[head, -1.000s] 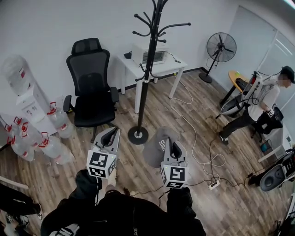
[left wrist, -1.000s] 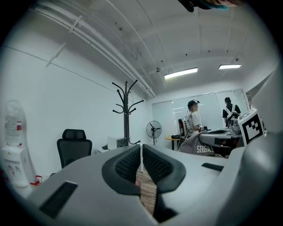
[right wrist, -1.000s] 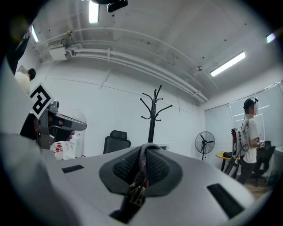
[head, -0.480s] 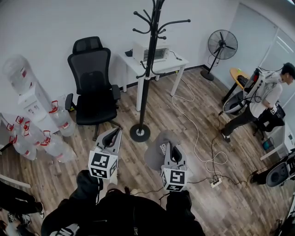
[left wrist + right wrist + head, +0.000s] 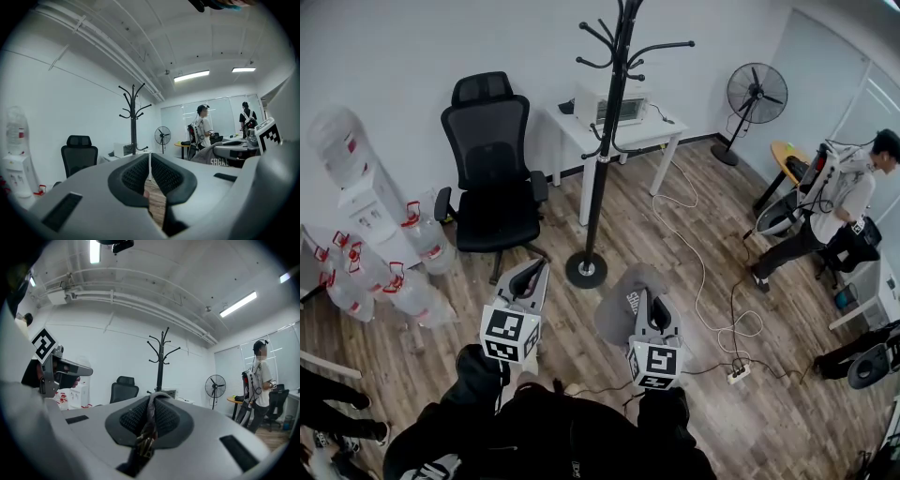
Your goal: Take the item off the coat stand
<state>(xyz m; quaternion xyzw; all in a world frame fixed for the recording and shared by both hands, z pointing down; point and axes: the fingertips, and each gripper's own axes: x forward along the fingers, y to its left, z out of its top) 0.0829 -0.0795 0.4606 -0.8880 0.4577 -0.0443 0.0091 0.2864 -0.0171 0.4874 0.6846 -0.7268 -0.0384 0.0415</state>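
The black coat stand rises from its round base on the wood floor, and none of its visible hooks carries anything. A grey cap with white lettering hangs from my right gripper, in front of the base and to its right. That gripper is shut on the cap; its strap is pinched between the pads. My left gripper hovers left of the cap, shut and holding nothing. In the left gripper view the cap shows at the right.
A black office chair stands left of the stand, with a white table behind it. Water bottles and a dispenser crowd the left wall. A fan, floor cables, a power strip and a person are on the right.
Both grippers and the cap hold nearly the same place. The view has shifted slightly, and the person at the right has moved a little.
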